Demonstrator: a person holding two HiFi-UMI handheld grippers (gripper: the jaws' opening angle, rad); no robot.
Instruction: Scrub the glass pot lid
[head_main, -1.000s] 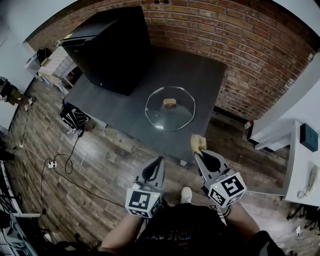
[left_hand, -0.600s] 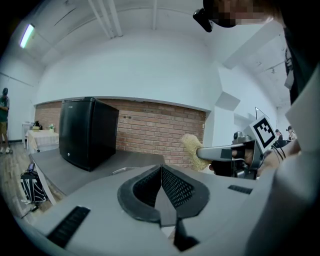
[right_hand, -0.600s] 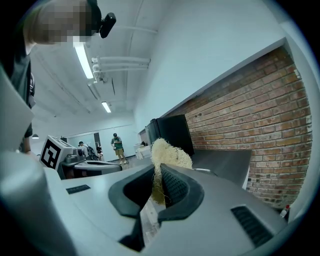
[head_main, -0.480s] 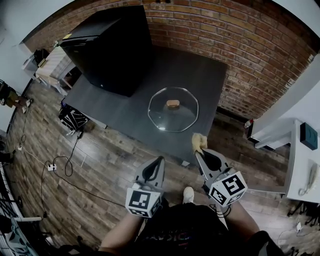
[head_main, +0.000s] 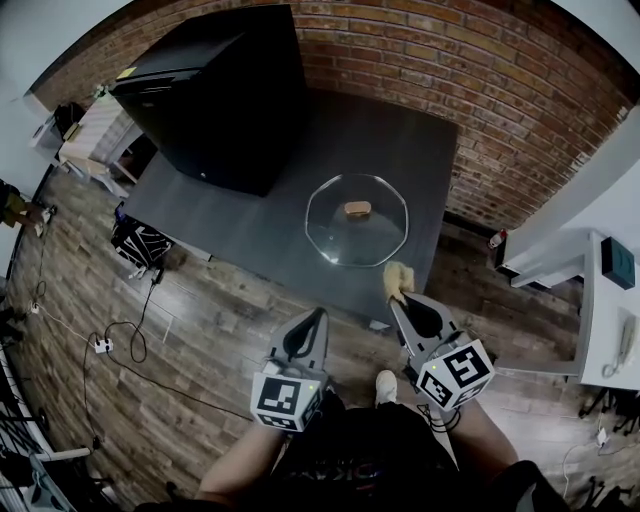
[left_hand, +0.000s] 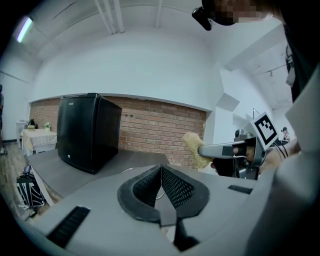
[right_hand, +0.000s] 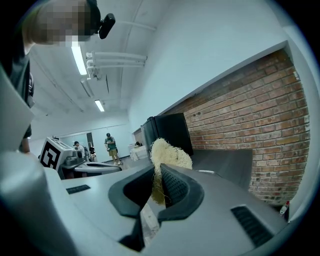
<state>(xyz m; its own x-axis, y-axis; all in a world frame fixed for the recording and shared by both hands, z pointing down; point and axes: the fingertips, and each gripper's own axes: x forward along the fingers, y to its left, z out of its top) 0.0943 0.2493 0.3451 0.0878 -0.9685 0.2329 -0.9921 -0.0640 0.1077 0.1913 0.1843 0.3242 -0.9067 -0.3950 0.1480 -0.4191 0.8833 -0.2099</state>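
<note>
Glass pot lid (head_main: 357, 219): lies flat on the dark table (head_main: 250, 230), in its right half and closer to the near edge than the far one.
Lid knob (head_main: 357, 208): a small brownish piece at the middle of the glass, facing up.
Black cabinet (head_main: 215, 95): stands on the far left part of the table, left of the lid and apart from it.
Brick wall (head_main: 480, 90): runs behind the table on the far and right sides.
Left gripper (head_main: 319, 317): held over the wooden floor (head_main: 200, 330), nearer than the table and left of the right gripper; in its own view the jaws (left_hand: 160, 170) are closed together at the tips with nothing between them.
Right gripper (head_main: 398, 300): held just near of the table's near edge, pointing toward the lid; its jaws (right_hand: 157, 171) are clamped on the scrubber.
Scrubber (head_main: 397, 277): a pale yellow, fibrous pad pinched by its lower part, its bushy end (right_hand: 170, 152) sticking out past the jaw tips; in the head view it sits just near of the lid's near rim, and whether it touches the glass cannot be told.
From the left gripper view: the scrubber (left_hand: 194, 148) shows to the right, on the end of the right gripper's jaws, with the wall behind it.
Floor: cables (head_main: 125, 335) lie to the left, well apart from both grippers.
</note>
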